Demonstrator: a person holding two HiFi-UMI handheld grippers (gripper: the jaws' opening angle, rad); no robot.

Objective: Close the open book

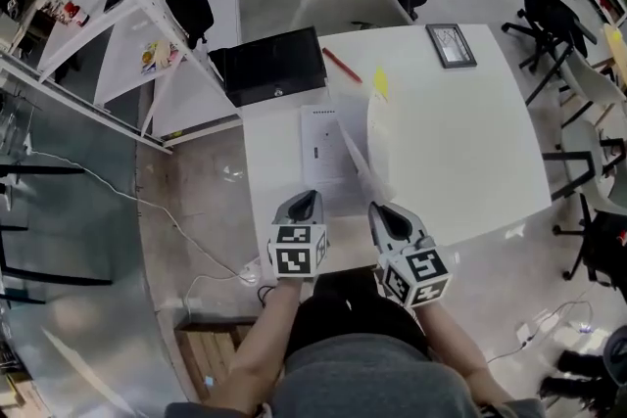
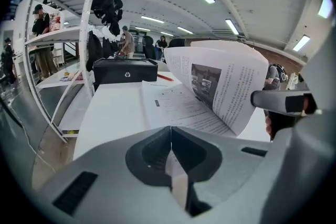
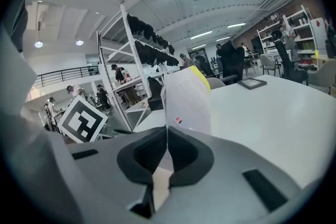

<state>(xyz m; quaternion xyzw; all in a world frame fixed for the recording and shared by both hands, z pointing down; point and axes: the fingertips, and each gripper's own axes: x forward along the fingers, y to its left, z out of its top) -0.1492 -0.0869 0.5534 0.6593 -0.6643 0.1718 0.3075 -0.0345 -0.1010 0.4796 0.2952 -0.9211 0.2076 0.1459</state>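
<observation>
White counter (image 1: 470,132) carrying the open book (image 1: 323,147) near its front edge. We are holding the book's right half (image 1: 377,137) almost upright, the right tongs (image 3: 167,131) pinching its lower edge. The left tongs (image 2: 169,131) are resting pressed together at the flat left page's near edge. We are judging two risks: the limp sheets slipping or buckling in so narrow a pinch, and the unweighted book skidding sideways as the half swings over.

Counted: one white table (image 1: 470,152), one open book (image 1: 328,147), one black box (image 1: 269,64), one red pen (image 1: 343,66), one picture frame (image 1: 451,45), two grippers at lower centre, left gripper (image 1: 307,202) and right gripper (image 1: 384,213).
</observation>
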